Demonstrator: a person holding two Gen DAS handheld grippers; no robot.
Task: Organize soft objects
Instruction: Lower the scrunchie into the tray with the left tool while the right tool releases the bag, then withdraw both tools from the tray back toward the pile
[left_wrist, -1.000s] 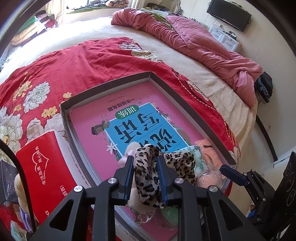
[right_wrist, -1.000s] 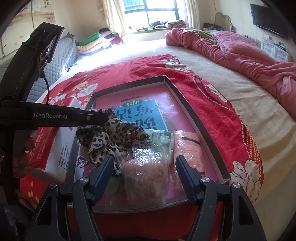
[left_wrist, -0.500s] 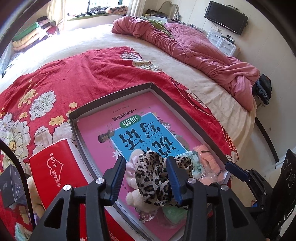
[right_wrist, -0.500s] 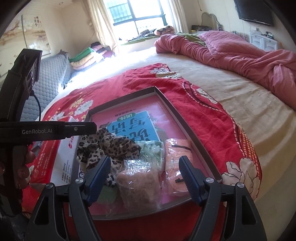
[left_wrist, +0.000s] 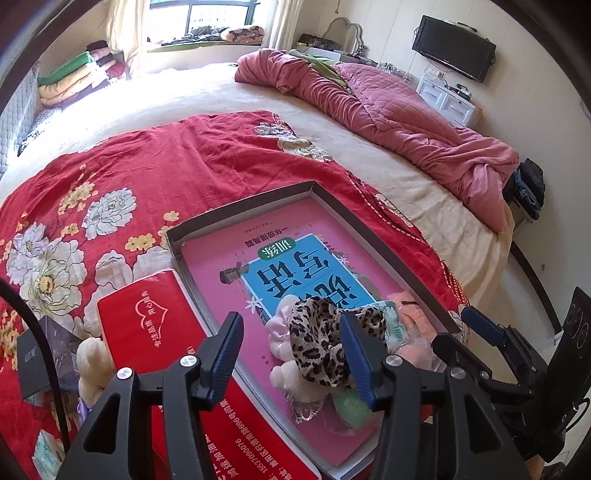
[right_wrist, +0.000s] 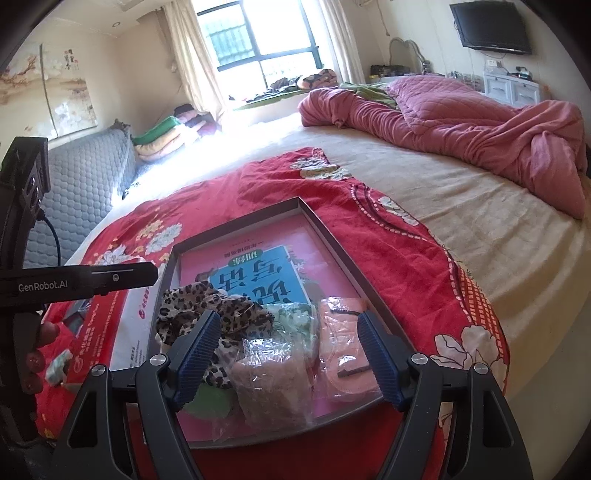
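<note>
While left gripper (left_wrist: 293, 356) jaws have just been opening, leopard scrunchie (left_wrist: 325, 343) lies free.

Your tray (left_wrist: 236, 216) lies on the floral blanket (left_wrist: 155, 170), which lies on the bed (right_wrist: 491, 236). In the tray's near end, the scrunchie (right_wrist: 207, 306) lies left, the bagged sponge (right_wrist: 273, 380) centre, the bagged pad (right_wrist: 343, 343) right. A tissue pack (left_wrist: 147, 328) lies just left of the tray. The quilt (right_wrist: 461, 122) lies behind, far right.
</note>
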